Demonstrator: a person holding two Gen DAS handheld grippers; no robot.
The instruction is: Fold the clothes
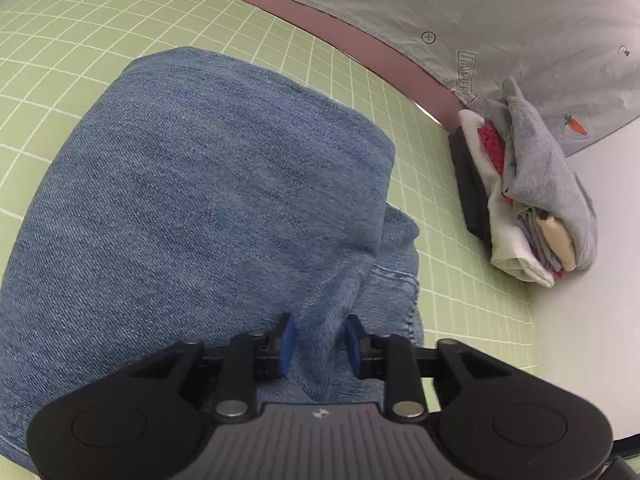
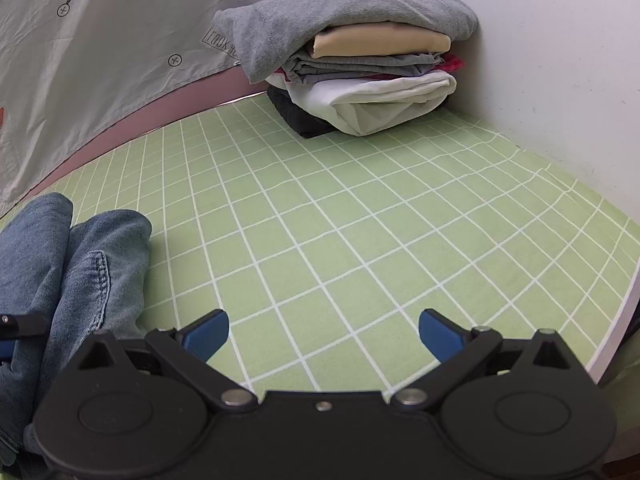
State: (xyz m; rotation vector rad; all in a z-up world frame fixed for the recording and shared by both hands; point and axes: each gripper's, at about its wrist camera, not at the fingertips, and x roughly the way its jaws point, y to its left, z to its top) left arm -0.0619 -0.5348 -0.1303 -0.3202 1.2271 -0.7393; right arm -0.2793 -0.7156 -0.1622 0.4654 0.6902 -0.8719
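Pinching jeans (image 1: 208,208), left gripper (image 1: 320,340); right gripper (image 2: 324,332) spread; sheet (image 1: 500,12) reads "LOOK".

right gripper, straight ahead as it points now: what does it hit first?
Probably the green grid mat: the open right gripper holds nothing and looks out over bare mat. Farther along stands the stack of folded clothes by the wall; depth is unclear.

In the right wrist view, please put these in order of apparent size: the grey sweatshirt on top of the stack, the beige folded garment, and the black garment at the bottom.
Largest to smallest, as they appear:
1. Grey sweatshirt, draped over the stack.
2. Beige folded garment.
3. Black garment, though mostly hidden under the stack, so its real size is unsure.
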